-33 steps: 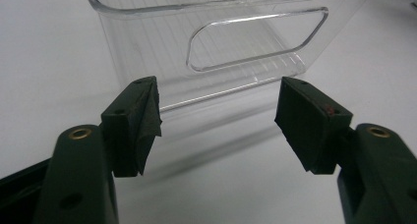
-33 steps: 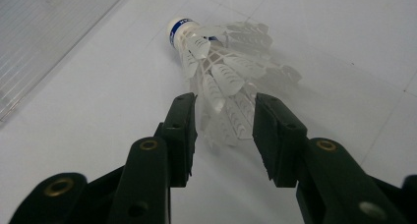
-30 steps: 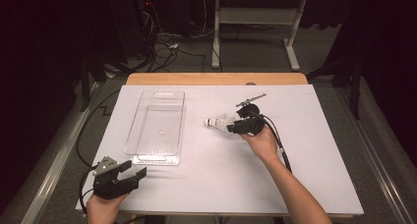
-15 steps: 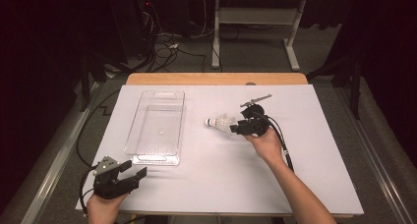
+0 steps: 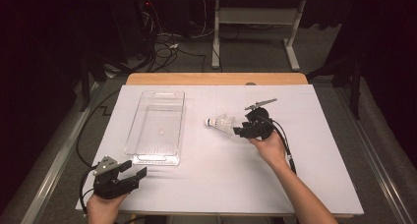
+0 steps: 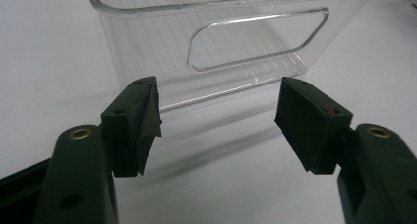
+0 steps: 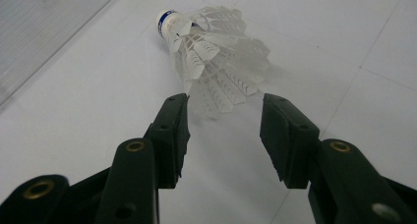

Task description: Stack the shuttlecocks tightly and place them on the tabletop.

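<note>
While open, tongs [image 7: 223, 103] near shuttlecock [image 7: 211, 52]

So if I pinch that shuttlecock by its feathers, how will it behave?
The shuttlecock looks very light. Its thin white feather skirt will probably flex or crush under a firm squeeze. Lying on its side, it may pivot around the cork tip if nudged.

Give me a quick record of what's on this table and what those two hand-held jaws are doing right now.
Surface: white table top
Thing in hand: shuttlecock, lying on its side, cork end toward the clear bin
Container: clear plastic bin, looks empty
Right gripper: at the feather skirt, jaws have just been opening, open, feather tips at the jaw tips but not pinched
Left gripper: near the table's front left corner, jaws open, nothing between them, pointing at the bin's near end
</note>
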`<state>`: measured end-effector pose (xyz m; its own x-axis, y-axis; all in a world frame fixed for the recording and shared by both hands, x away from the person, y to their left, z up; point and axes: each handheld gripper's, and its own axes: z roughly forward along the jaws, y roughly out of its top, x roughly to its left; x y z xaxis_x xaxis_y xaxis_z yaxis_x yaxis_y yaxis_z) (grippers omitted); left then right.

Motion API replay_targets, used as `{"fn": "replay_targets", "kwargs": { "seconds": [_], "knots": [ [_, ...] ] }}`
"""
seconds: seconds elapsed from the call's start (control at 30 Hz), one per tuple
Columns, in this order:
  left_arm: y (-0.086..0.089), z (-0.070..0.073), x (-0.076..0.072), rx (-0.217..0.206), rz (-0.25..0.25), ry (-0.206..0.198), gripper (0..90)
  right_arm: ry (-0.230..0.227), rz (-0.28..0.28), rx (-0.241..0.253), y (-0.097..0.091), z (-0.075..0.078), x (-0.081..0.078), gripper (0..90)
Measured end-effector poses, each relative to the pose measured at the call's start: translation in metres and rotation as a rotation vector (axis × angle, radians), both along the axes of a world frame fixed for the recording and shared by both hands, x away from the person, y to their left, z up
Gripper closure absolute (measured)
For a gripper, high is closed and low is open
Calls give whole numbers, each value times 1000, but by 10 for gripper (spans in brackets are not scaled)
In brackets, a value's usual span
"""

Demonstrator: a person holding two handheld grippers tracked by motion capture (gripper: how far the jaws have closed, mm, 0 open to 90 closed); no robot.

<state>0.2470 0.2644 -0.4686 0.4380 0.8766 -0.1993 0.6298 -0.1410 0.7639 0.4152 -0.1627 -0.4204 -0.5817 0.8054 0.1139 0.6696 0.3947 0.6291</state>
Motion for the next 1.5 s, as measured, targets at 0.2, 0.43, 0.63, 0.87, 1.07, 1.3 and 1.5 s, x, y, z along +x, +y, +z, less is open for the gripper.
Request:
{"fn": "replay_targets", "kwargs": {
  "seconds": [0.2, 0.43, 0.63, 0.87, 1.07, 1.3, 1.5],
  "knots": [
    [0, 0, 0, 2, -1, 3, 340, -33, -6, 6, -5, 1, -5, 497],
    [0, 0, 0, -1, -1, 2, 340, -66, -5, -3, -11, 2, -9, 474],
    [0, 0, 0, 0, -3, 2, 340, -76, -7, -2, -13, 3, -12, 472],
    [0, 0, 0, -3, -2, 2, 340, -84, -11, 6, -17, 3, -16, 466],
    [0, 0, 0, -5, -1, 3, 340, -96, -13, 9, -21, 4, -19, 454],
    [0, 0, 0, -4, 0, 0, 341, -109, -13, 8, -23, 7, -23, 449],
    [-1, 0, 0, 2, -6, 2, 341, -104, -18, 3, -24, 5, -25, 439]
  ]
}}
